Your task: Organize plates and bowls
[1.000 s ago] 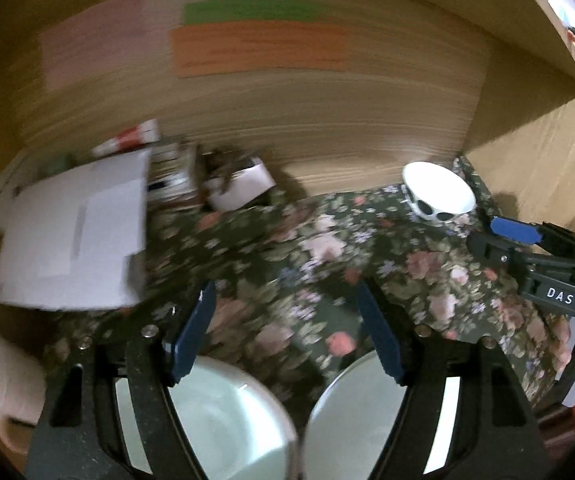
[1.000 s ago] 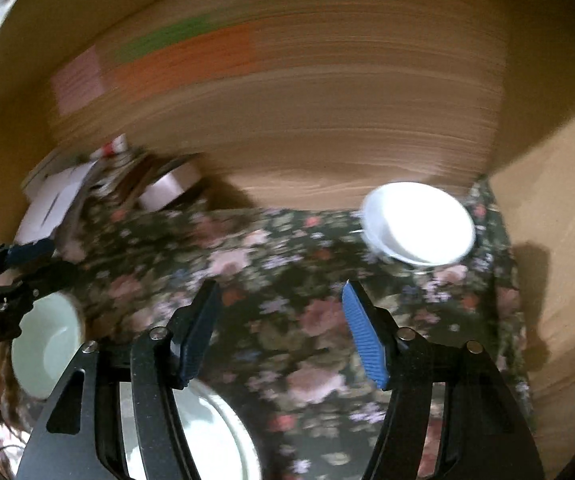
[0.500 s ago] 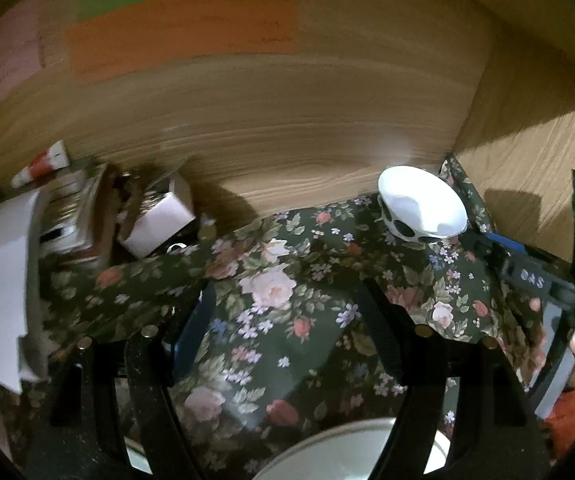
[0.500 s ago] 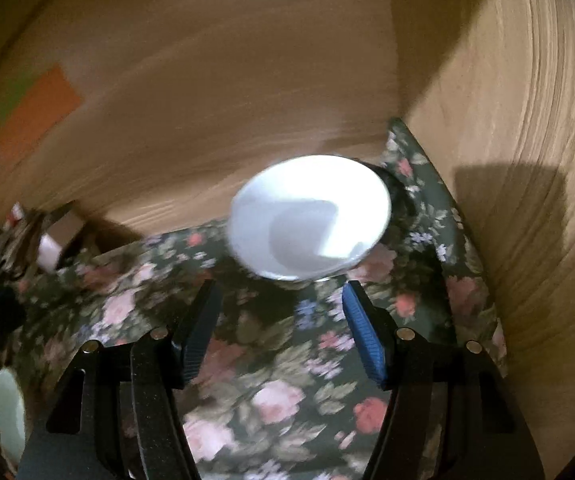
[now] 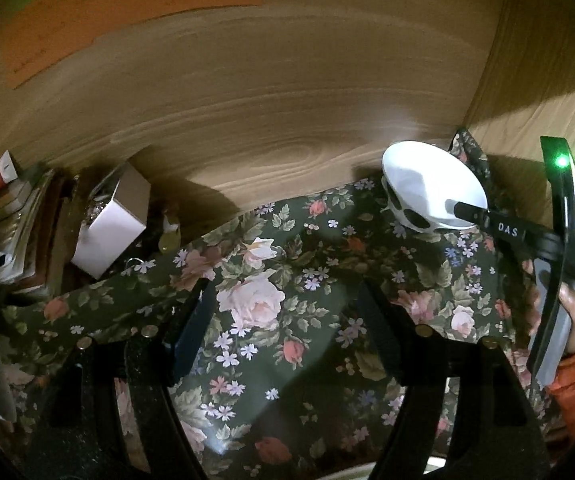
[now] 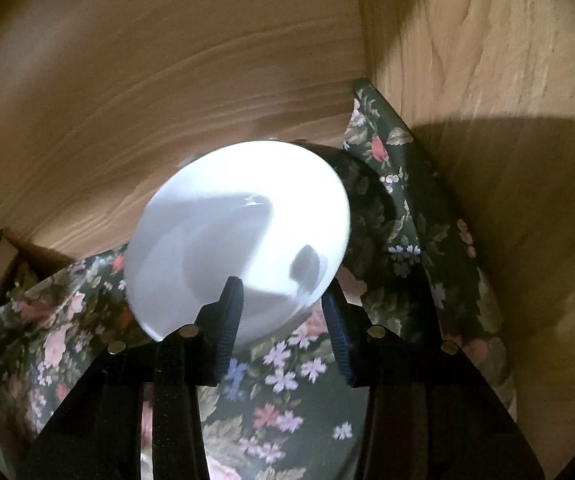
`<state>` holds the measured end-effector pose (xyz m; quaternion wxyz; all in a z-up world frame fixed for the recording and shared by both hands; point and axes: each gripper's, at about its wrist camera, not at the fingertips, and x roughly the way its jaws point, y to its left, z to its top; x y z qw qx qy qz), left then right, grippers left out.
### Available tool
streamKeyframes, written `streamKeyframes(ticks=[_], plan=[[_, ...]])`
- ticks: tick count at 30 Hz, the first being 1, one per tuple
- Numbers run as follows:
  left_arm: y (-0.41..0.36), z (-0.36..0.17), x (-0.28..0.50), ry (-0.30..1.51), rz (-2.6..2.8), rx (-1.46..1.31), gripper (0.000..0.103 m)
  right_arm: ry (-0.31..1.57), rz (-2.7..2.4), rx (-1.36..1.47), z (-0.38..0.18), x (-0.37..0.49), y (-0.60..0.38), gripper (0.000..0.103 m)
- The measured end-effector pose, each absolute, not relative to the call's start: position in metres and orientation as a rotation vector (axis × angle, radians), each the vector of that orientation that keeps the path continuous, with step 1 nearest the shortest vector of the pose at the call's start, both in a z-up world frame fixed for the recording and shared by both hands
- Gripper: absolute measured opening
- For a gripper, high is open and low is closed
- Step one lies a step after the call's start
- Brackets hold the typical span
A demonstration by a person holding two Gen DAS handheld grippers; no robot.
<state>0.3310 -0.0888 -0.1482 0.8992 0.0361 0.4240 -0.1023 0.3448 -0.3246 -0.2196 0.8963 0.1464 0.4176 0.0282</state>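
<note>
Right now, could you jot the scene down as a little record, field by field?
surface: floral cloth in a wooden corner
bowl: white bowl, tilted, at the back right of the cloth
right gripper: jaws closing, one finger inside the bowl, the other outside its rim; contact unclear
left gripper: open over the cloth, holding nothing
clutter: white box and stacked books at the left
wall: orange paper

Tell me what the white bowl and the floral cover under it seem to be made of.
White bowl: likely glazed ceramic; glossy, with bright glare and a sharp reflection inside. Floral cover: probably printed woven cloth; matte, and it creases up against the wooden wall.
</note>
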Motion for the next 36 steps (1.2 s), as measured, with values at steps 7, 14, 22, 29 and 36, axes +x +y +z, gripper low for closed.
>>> streamKeyframes(ticks=[7, 14, 22, 29, 36], plan=[[-0.088, -0.154, 0.338, 0.886, -0.216, 0.067, 0.073, 0.899, 0.113, 0.275, -0.221, 0.354, -0.315, 0.020], [-0.089, -0.157, 0.337, 0.895, -0.217, 0.066, 0.073, 0.933, 0.264, 0.186, -0.217, 0.339, -0.272, 0.018], [-0.078, -0.172, 0.339, 0.976, -0.198, 0.044, 0.073, 0.955, 0.437, 0.047, -0.208, 0.292, -0.225, 0.017], [-0.067, -0.192, 0.334, 1.048, -0.161, 0.053, 0.067, 0.961, 0.477, 0.012, -0.207, 0.277, -0.212, 0.017], [-0.070, -0.203, 0.331, 1.095, -0.187, 0.063, 0.050, 0.935, 0.428, 0.083, -0.197, 0.276, -0.224, 0.037]])
